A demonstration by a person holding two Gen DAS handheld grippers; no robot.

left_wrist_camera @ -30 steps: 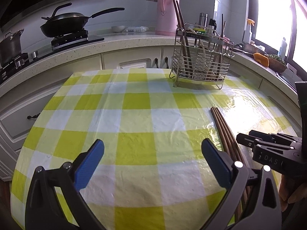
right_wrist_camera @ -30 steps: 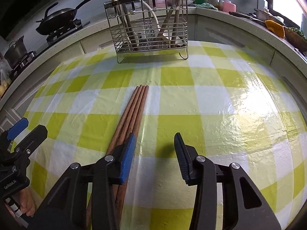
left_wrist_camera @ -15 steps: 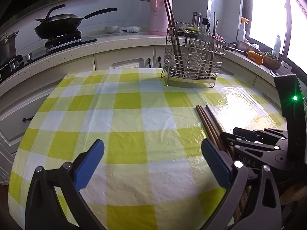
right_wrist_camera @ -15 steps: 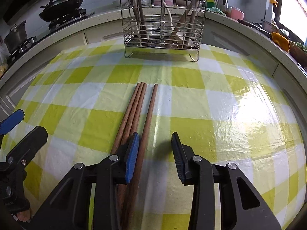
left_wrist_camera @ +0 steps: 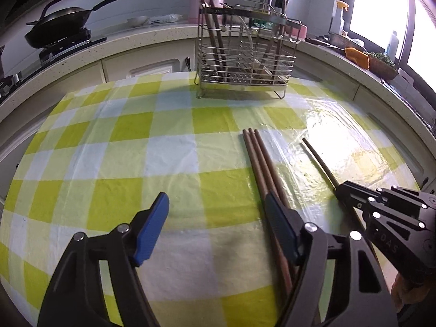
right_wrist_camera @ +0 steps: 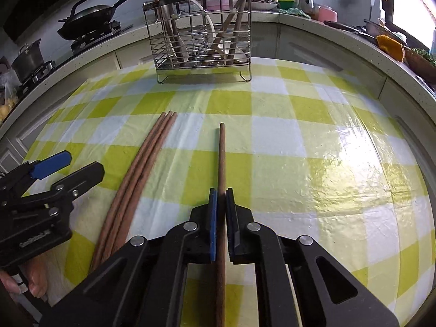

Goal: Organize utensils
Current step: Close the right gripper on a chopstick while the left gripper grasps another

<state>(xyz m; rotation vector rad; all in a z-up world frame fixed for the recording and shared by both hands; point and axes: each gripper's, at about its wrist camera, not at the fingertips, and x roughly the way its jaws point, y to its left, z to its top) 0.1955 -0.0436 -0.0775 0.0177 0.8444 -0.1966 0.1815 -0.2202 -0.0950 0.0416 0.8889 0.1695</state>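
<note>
**Q:** Left-wrist view first, from left to right: what shows?

**A:** At the far left a black long-handled wok (left_wrist_camera: 58, 26) sits on the stove. On the yellow-and-white checked tablecloth (left_wrist_camera: 114, 163), the left gripper (left_wrist_camera: 218, 220) has its blue-padded jaws closing with only cloth between them. Three brown wooden chopsticks (left_wrist_camera: 259, 160) lie side by side, running under its right finger and just outside the gap. At the table's far edge stands a silver wire utensil rack (left_wrist_camera: 245, 57) with more sticks upright in it. Furthest right, the right gripper (left_wrist_camera: 339, 189) is clamped on a single brown wooden chopstick (left_wrist_camera: 318, 160), which points away across the glare.

**Q:** And the right-wrist view?

**A:** The left gripper (right_wrist_camera: 68, 164) enters at the left edge, a hand (right_wrist_camera: 30, 286) showing under it. Next come the three chopsticks (right_wrist_camera: 144, 169), flat on the cloth. Apart from them, the single chopstick (right_wrist_camera: 222, 158) runs straight out from the right gripper (right_wrist_camera: 221, 190), pinched between the pads, with the rack (right_wrist_camera: 201, 35) beyond.
</note>
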